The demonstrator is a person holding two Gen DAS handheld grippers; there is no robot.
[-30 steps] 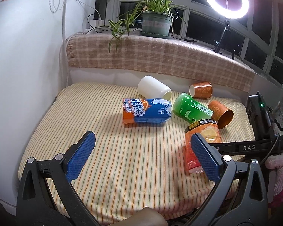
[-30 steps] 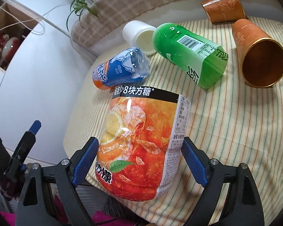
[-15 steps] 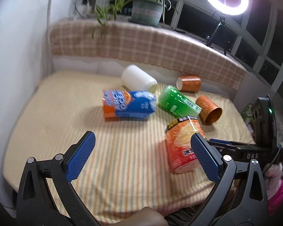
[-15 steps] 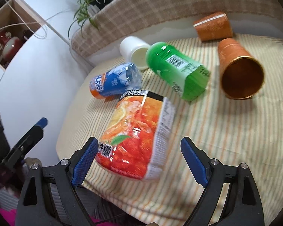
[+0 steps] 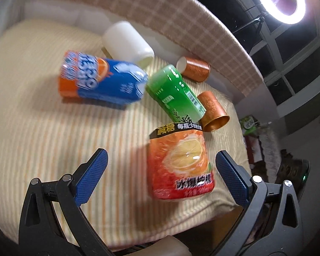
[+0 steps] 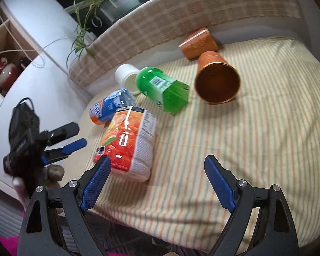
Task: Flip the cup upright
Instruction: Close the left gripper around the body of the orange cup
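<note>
Several cups lie on their sides on the striped cushion: an orange iced-tea cup, a green cup, a blue-and-orange cup, a white cup and two copper cups. My left gripper is open, its jaws astride the iced-tea cup's lower end without touching. My right gripper is open and empty, just right of the iced-tea cup. The left gripper also shows in the right wrist view.
A plaid backrest runs behind the cushion. A potted plant stands on the sill above it. A ring light shines at the far right. A white cabinet stands left of the cushion.
My left gripper moved forward and right, so the iced-tea cup now lies between its jaws. My right gripper drew back and right, off that cup.
</note>
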